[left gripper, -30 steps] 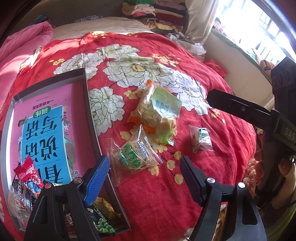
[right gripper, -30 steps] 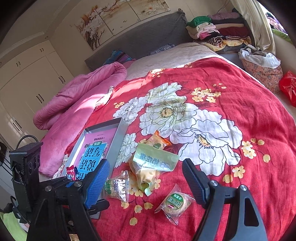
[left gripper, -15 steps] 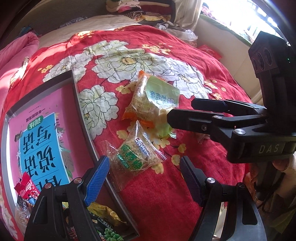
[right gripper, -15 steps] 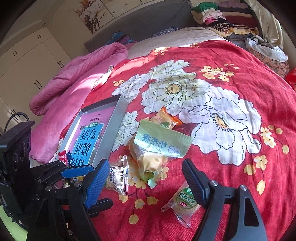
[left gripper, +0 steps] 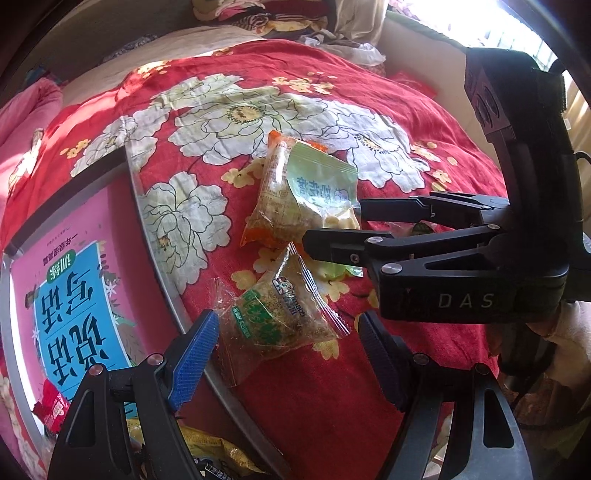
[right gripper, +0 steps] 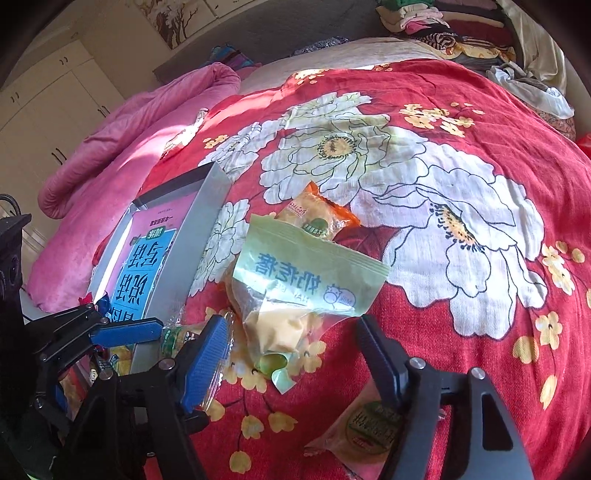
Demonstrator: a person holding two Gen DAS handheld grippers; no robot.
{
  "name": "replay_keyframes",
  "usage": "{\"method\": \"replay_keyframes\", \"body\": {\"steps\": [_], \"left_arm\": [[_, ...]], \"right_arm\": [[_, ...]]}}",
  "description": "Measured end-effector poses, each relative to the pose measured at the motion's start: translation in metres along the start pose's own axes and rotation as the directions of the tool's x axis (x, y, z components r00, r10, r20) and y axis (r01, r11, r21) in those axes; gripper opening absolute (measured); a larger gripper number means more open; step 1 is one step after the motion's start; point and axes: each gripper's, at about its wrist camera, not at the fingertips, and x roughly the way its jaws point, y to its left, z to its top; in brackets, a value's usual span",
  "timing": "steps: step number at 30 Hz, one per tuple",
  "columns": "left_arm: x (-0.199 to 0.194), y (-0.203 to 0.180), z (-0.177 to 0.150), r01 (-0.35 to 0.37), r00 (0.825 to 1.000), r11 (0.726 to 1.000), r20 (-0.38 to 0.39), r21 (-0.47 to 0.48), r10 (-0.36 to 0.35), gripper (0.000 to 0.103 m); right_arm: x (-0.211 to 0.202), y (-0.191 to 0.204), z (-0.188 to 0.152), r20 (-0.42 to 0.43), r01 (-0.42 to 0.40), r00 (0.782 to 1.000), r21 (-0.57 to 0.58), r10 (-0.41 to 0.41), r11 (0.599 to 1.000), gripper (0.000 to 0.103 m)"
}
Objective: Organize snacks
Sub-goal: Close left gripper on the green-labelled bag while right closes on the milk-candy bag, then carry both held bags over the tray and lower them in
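On the red flowered bedspread lies a clear packet with a green label. My left gripper stands open just above it, blue and black pads on either side and not touching. A pale green bag holding yellowish pieces overlaps an orange packet. My right gripper straddles the bag's lower end; its jaws are closing but the pads are still clear of it. In the left wrist view the right gripper reaches in from the right over the pale green bag. A round green-labelled snack lies under the right black finger.
A grey-rimmed tray holding a pink and blue book lies left of the snacks, with a yellow packet and a red one at its near end. A pink quilt and folded clothes lie farther back.
Both grippers have come down closer to the snacks. The right gripper has swung into the left wrist view over the pale green bag, and its jaws have narrowed a little.
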Motion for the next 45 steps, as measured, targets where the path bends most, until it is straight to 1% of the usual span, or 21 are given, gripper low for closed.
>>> {"method": "replay_keyframes", "body": {"steps": [1,3,5,6,8,9,12,13,14,17,20,22,24,25,26,33,34,38,41,45], "left_arm": [[0.001,-0.002,0.0,-0.012,1.0,1.0,-0.003,0.01,0.012,0.079],[0.003,-0.005,0.0,-0.041,0.999,0.999,-0.006,0.028,0.041,0.079],[0.005,-0.008,-0.001,-0.07,0.998,0.997,-0.004,0.042,0.07,0.079],[0.006,-0.009,-0.002,-0.082,0.997,0.996,-0.003,0.046,0.082,0.079],[0.008,-0.011,-0.002,-0.104,0.995,0.993,0.0,0.052,0.104,0.079],[0.008,-0.012,-0.002,-0.113,0.994,0.992,0.003,0.05,0.113,0.079],[0.009,-0.012,-0.001,-0.126,0.992,0.991,0.008,0.038,0.126,0.078],[0.009,-0.012,0.0,-0.131,0.991,0.991,0.011,0.029,0.131,0.073],[0.009,-0.011,0.0,-0.129,0.992,0.991,0.013,0.021,0.129,0.07],[0.008,-0.005,0.001,-0.106,0.994,0.994,0.022,-0.017,0.107,0.065],[0.007,-0.001,0.001,-0.079,0.996,0.995,0.044,-0.053,0.082,0.064],[0.007,0.0,0.0,-0.078,0.995,0.995,0.051,-0.06,0.081,0.063],[0.006,0.0,0.0,-0.073,0.996,0.995,0.054,-0.07,0.077,0.06],[0.005,0.001,-0.001,-0.064,0.996,0.994,0.055,-0.084,0.068,0.057],[0.003,0.003,-0.002,-0.052,0.997,0.994,0.059,-0.098,0.058,0.056],[-0.013,0.007,-0.005,-0.014,0.996,0.989,0.084,-0.144,0.026,0.053],[-0.016,0.006,-0.005,-0.011,0.996,0.989,0.089,-0.147,0.024,0.051],[-0.026,0.004,-0.005,-0.003,0.994,0.99,0.104,-0.141,0.018,0.051],[-0.025,0.004,-0.005,-0.001,0.995,0.99,0.099,-0.14,0.015,0.051],[-0.017,0.001,-0.007,-0.017,0.997,0.991,0.073,-0.132,0.027,0.05]], "right_arm": [[0.001,0.001,0.0,0.0,0.005,1.0,-0.008,-0.005,1.0,0.064],[0.002,0.002,0.0,-0.005,0.011,1.0,-0.023,-0.011,1.0,0.061],[0.003,0.005,-0.001,-0.006,0.012,1.0,-0.038,-0.012,0.999,0.055],[0.003,0.006,-0.001,-0.006,0.012,1.0,-0.046,-0.012,0.999,0.049],[0.002,0.008,-0.001,-0.004,0.011,1.0,-0.054,-0.011,0.998,0.04],[0.002,0.008,-0.001,-0.003,0.004,1.0,-0.053,-0.005,0.999,0.039],[-0.003,0.006,-0.001,0.007,-0.007,1.0,-0.045,0.008,0.999,0.039],[-0.005,0.006,0.0,0.013,-0.012,1.0,-0.04,0.013,0.999,0.039],[-0.007,0.004,0.0,0.018,-0.017,1.0,-0.034,0.018,0.999,0.039],[-0.014,0.001,0.003,0.043,-0.02,0.999,-0.02,0.021,1.0,0.039],[-0.019,-0.003,0.005,0.064,-0.039,0.997,0.005,0.039,0.999,0.039],[-0.021,-0.005,0.007,0.072,-0.051,0.996,0.018,0.049,0.999,0.039],[-0.024,-0.007,0.008,0.079,-0.06,0.995,0.025,0.058,0.998,0.039],[-0.025,-0.007,0.008,0.085,-0.064,0.995,0.03,0.061,0.998,0.039],[-0.026,-0.008,0.008,0.089,-0.068,0.994,0.033,0.065,0.997,0.039],[-0.032,-0.006,0.009,0.111,-0.096,0.99,0.03,0.092,0.995,0.039],[-0.033,-0.005,0.01,0.116,-0.097,0.989,0.026,0.093,0.995,0.039],[-0.037,-0.001,0.01,0.126,-0.108,0.986,0.007,0.106,0.994,0.039],[-0.036,0.001,0.009,0.121,-0.106,0.987,0.005,0.104,0.994,0.039],[-0.038,0.001,0.009,0.127,-0.102,0.987,0.004,0.101,0.995,0.039]]}}
